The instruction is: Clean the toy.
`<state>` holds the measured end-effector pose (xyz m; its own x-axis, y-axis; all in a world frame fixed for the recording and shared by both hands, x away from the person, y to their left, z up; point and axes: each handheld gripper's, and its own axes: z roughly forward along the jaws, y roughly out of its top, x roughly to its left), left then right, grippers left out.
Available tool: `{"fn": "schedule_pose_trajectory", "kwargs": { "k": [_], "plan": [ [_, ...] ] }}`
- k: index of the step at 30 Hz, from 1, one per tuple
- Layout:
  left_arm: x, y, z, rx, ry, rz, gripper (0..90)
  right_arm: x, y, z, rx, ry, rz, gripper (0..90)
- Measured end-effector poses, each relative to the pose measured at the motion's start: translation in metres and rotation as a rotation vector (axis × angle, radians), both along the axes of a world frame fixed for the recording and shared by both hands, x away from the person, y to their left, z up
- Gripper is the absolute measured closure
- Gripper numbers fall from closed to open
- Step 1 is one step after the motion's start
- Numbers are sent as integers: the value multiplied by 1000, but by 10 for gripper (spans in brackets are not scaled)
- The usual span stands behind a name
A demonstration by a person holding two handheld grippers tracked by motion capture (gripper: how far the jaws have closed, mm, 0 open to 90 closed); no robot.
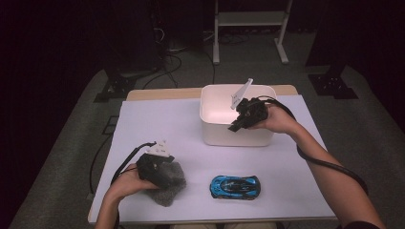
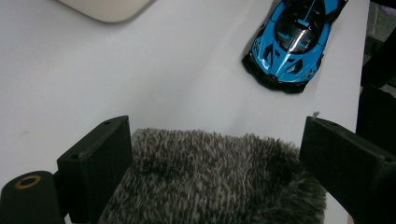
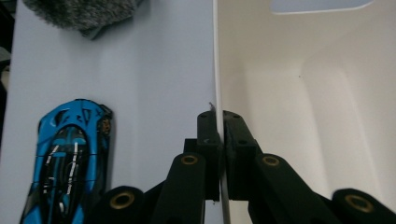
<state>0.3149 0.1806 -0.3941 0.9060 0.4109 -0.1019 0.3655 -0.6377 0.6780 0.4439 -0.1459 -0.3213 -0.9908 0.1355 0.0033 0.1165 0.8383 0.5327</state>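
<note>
Bin rim pinched, fuzzy cloth straddled

The white bin point(image 1: 237, 125) is steadied by its near wall, clamped in the right gripper point(image 3: 218, 122); one grey fuzzy cloth point(image 2: 212, 179) lies between the left gripper's point(image 2: 212, 154) spread jaws. Closing and lifting it binward seems called for next. One blue toy car point(image 1: 235, 186) waits nearby.

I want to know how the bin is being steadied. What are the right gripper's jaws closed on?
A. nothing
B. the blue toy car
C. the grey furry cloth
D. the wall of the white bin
D: the right gripper pinches the white bin wall, one jaw on each side.
</note>
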Motion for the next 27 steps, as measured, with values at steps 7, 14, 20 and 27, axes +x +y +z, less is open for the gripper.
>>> {"fn": "schedule_pose_trajectory", "kwargs": {
  "k": [7, 14, 20, 27],
  "plan": [
    [1, -3, 0, 5, -2, -11, 89, -19, 1, 0, 1, 10, 34, 849],
    [-1, -3, 0, 4, -4, -8, 89, -34, 9, 1, -14, 0, 72, 861],
    [-4, -2, 2, 8, -10, -10, 89, -47, 16, 2, -27, 1, 90, 862],
    [-5, -3, 2, -2, -10, -6, 89, -58, 19, 3, -38, 6, 107, 862]
  ]
}}
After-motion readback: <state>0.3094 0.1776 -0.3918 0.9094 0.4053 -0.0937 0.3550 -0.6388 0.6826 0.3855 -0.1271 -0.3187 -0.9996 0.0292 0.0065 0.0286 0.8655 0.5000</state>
